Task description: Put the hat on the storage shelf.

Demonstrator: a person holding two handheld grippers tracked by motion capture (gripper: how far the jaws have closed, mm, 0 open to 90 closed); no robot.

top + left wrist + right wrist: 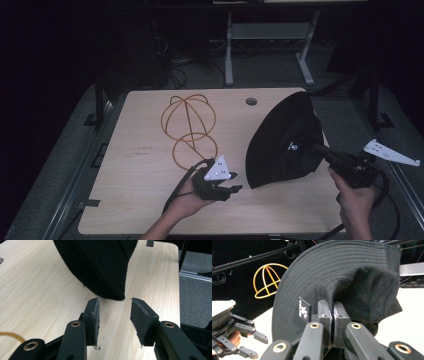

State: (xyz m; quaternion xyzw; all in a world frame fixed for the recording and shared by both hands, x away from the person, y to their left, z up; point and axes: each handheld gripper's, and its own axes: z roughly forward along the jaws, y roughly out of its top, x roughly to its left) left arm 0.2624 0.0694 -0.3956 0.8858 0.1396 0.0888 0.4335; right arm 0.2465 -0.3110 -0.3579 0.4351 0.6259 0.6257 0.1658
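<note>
- The right tongs [333,315] pinch the soft black cloth hat with a wide brim [285,142], holding it up on its edge on the pale wooden worktop [140,165].
- The left tongs [114,320] are open and empty.
- The hat's low edge is just ahead of them.
- A yellow wire hat stand [189,127] sits behind.

Your hat [282,142] is plain black all over, ringed with rows of stitching on the brim, and it carries a small black tag [304,309] with a white mark (too small to read). The wire frame [189,131] beside it is orange-yellow. Your bench [140,165] is pale wood with a fine lengthwise grain. Both claws are black, the left claw [114,321] with brass-coloured rivets and dark grey pads [138,320], each topped by a light grey plate [218,170] with dark dots.
</note>
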